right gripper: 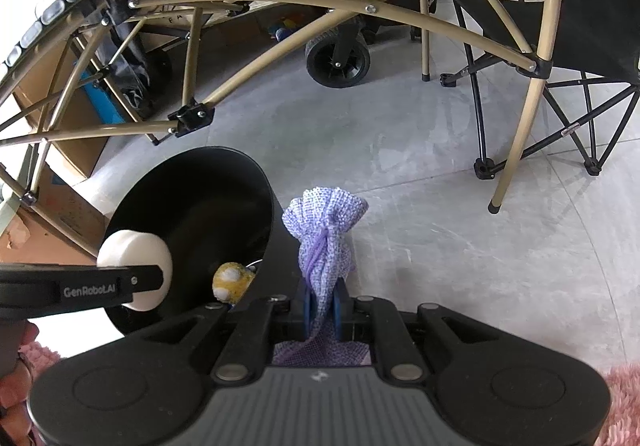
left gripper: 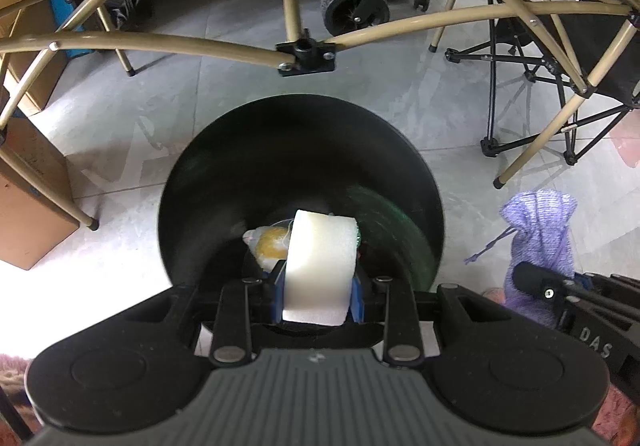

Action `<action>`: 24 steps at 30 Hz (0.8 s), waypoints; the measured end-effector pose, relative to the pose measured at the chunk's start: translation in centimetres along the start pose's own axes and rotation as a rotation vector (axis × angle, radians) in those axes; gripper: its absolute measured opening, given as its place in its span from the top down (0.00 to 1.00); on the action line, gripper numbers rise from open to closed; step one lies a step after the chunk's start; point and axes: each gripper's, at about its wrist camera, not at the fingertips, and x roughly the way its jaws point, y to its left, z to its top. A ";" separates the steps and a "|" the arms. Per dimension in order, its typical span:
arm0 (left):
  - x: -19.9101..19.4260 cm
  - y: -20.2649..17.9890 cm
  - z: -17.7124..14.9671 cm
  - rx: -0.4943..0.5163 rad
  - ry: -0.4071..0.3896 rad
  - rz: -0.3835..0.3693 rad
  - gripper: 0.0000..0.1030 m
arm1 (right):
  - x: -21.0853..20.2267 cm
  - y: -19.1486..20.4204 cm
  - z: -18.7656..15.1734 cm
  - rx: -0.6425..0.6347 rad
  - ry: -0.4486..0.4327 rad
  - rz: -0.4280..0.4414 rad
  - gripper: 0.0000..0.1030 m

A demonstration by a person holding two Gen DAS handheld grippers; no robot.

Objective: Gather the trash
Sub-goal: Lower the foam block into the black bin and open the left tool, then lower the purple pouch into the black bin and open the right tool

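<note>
Drop step: left tool (left gripper: 318, 286) clamps the white foam puck (left gripper: 320, 266) over the black bin (left gripper: 300, 150) mouth; next, open to release, while right tool (right gripper: 322, 306) pinches the purple mesh pouch (right gripper: 326, 230) at bin's 3 o'clock.

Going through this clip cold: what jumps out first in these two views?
The white foam block pinched in the left gripper, held over the open black bin, which already has a yellow scrap inside. Next, the purple mesh pouch clamped in the right gripper, just right of the bin. Behind both, tan folding table legs cross the grey tile floor.
</note>
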 end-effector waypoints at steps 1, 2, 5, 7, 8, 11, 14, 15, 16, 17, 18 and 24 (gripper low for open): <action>0.0 -0.2 0.1 0.002 -0.001 -0.004 0.71 | 0.0 0.0 0.0 0.001 0.001 -0.001 0.90; -0.1 -0.3 0.1 0.004 -0.001 -0.007 0.71 | 0.0 0.0 0.0 0.002 0.001 -0.001 0.90; 0.0 -0.7 0.2 0.008 -0.001 -0.011 0.71 | 0.0 -0.1 -0.1 0.004 0.002 0.001 0.90; 0.0 -0.8 0.2 0.008 0.001 -0.008 0.71 | 0.0 -0.1 0.0 0.005 0.002 0.002 0.90; 0.1 -0.8 0.2 0.007 0.004 -0.006 0.71 | 0.0 0.0 -0.1 0.004 0.002 0.003 0.90; 0.3 -0.6 0.2 0.000 0.015 0.005 0.69 | 0.0 -0.1 -0.1 0.003 0.001 0.004 0.90; 0.4 -0.4 0.1 -0.013 0.028 0.010 0.42 | 0.0 0.0 -0.1 0.001 0.000 0.004 0.90; 0.3 -0.3 0.1 -0.020 0.026 0.013 0.20 | -0.1 0.0 -0.1 0.000 -0.001 0.003 0.90; 0.2 -0.2 0.1 -0.026 0.019 0.018 0.07 | -0.1 0.0 -0.1 -0.001 -0.001 0.004 0.90; 0.0 -0.2 0.1 -0.031 0.009 0.025 0.04 | -0.1 0.1 -0.1 -0.002 -0.001 0.004 0.90; -0.2 -0.2 0.1 -0.033 0.000 0.029 0.02 | -0.1 0.1 -0.1 -0.005 -0.001 0.004 0.90; 0.1 -0.1 0.2 -0.038 0.025 0.032 0.00 | -0.2 0.2 -0.1 -0.010 -0.003 0.004 0.90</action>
